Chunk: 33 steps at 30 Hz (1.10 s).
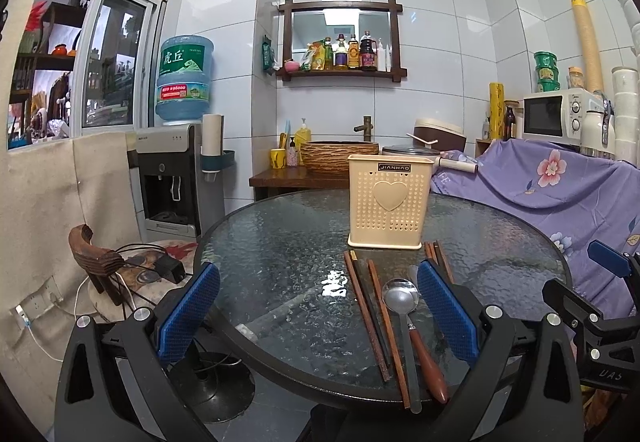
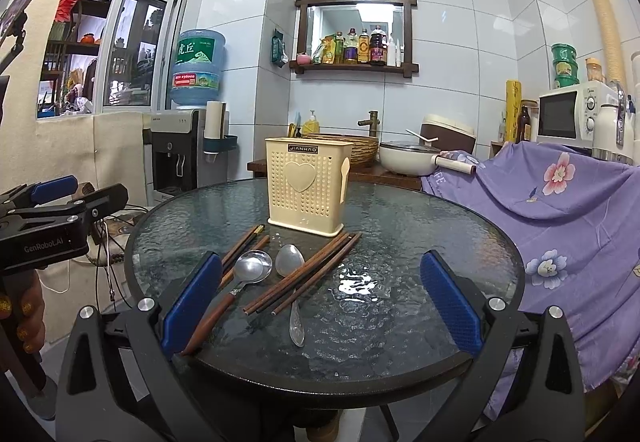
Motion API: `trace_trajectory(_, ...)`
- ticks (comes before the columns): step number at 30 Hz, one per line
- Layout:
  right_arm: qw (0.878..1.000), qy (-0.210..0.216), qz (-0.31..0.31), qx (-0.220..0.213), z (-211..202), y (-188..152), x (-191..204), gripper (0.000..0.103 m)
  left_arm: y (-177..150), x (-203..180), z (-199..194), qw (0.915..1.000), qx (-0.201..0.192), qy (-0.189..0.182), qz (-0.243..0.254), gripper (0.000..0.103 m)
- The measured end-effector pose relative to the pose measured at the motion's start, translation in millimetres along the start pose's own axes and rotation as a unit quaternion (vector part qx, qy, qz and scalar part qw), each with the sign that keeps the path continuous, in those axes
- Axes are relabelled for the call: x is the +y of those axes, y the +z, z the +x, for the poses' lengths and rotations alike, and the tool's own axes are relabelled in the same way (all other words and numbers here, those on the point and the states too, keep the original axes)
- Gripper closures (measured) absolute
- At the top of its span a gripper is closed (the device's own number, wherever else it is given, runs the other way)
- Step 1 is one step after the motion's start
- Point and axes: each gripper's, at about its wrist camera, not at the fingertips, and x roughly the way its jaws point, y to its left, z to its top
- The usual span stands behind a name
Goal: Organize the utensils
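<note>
Two spoons (image 2: 253,267), several chopsticks (image 2: 308,274), one holder (image 2: 306,184)

I'm in what looks like a home kitchen: tiled walls, microwave (image 1: 554,117), water dispenser (image 1: 170,178), sauce bottles (image 1: 352,52).

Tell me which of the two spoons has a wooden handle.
The larger round-bowled spoon, leftmost in the right wrist view; its handle is brown wood. The other spoon is all metal, lying across the chopsticks.
</note>
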Motion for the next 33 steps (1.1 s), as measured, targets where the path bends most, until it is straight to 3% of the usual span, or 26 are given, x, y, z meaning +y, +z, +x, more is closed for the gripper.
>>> trace_trajectory(33,1.0,0.0,0.003,0.006,1.5,0.0,-0.9,0.005,-1.3,-2.0,0.8,1.0,0.007,0.0,-0.003,0.006)
